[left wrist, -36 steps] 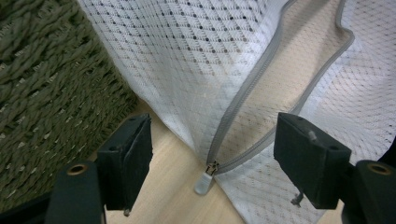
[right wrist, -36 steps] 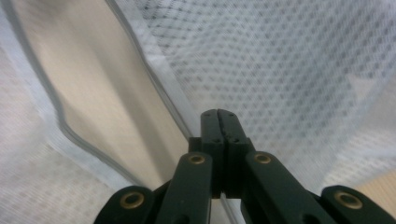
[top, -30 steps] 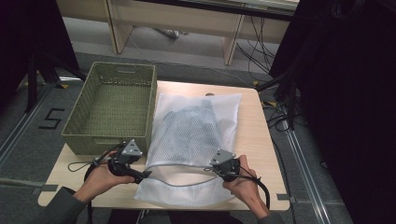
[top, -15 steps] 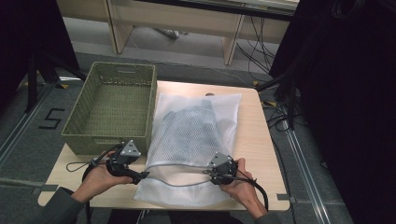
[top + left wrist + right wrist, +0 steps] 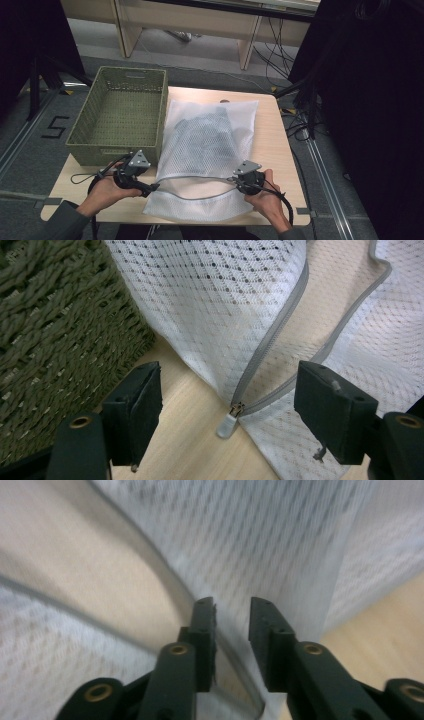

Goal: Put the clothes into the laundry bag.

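Observation:
A white mesh laundry bag [image 5: 210, 135] with dark clothing inside lies on the wooden table [image 5: 272, 145], its zipped mouth gaping toward me. My left gripper [image 5: 150, 189] sits at the bag's near left corner. In the left gripper view it [image 5: 227, 400] stands wide open, with the zipper pull [image 5: 227, 425] lying between the jaws, untouched. My right gripper [image 5: 239, 181] is at the right end of the opening. Its jaws [image 5: 232, 615] have just been closing and now stand a narrow gap apart, with the bag's mesh edge [image 5: 280, 545] between them.
A green woven basket [image 5: 120, 115] stands on the table's left half, right beside the bag and close to my left gripper. Bare tabletop runs along the right side of the bag. Cables lie on the floor beyond the table.
My right gripper has shifted slightly at the bag's mouth. The left gripper and the bag lie as before.

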### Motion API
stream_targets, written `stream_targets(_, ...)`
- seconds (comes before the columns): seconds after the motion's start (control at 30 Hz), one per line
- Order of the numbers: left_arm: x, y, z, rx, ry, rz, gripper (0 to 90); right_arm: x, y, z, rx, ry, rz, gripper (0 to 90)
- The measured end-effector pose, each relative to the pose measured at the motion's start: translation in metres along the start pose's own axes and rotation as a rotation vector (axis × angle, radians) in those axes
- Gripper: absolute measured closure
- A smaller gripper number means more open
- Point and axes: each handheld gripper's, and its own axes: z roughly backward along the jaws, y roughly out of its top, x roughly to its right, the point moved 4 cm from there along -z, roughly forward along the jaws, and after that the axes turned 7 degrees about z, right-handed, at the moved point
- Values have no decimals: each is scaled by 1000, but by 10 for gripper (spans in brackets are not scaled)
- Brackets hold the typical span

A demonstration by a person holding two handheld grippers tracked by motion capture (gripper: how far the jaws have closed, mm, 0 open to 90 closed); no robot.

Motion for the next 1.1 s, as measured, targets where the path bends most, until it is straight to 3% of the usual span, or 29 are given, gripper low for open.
stream_targets(0.03,0,0,0,-3,0,4,268,1,-5,0,-24,19,1,694)
stream_targets(0.1,-1,0,0,2,9,9,268,5,-14,-1,-47,-3,-28,627)
stream_targets(0.2,-2,-1,2,-4,5,-4,268,17,-24,9,-41,-36,-136,520)
stream_targets(0.27,-3,-2,2,-5,2,12,269,22,-30,14,-42,-46,-188,482)
stream_targets(0.33,-4,-2,2,-8,6,9,269,24,-39,14,-71,-23,-242,460)
stream_targets(0.4,-4,-2,3,-4,4,10,268,23,-47,9,-115,12,-267,461)
stream_targets(0.47,-4,-2,3,-2,4,3,268,22,-50,7,-120,30,-263,497)
stream_targets(0.5,-4,-2,3,-7,4,17,269,21,-53,4,-111,81,-267,625)
stream_targets(0.57,-5,-2,3,-5,6,5,269,22,-53,3,-103,75,-240,792)
stream_targets(0.6,-6,-2,3,-6,6,8,269,22,-53,3,-103,75,-240,792)
stream_targets(0.63,-6,-3,3,-7,4,9,269,26,-55,6,-118,71,-210,868)
stream_targets(0.77,-6,-3,3,-5,9,10,270,34,-66,9,-155,8,-190,888)
stream_targets(0.87,-6,-4,3,-12,0,21,270,41,-79,12,-174,2,-222,887)
stream_targets(0.93,-8,-5,3,-12,9,13,270,43,-84,15,-155,6,-255,884)
stream_targets(1.0,-9,-6,3,-7,13,31,270,44,-86,22,-157,-4,-239,885)
stream_targets(1.1,-11,-8,4,-10,17,25,269,44,-94,27,-173,-8,-248,887)
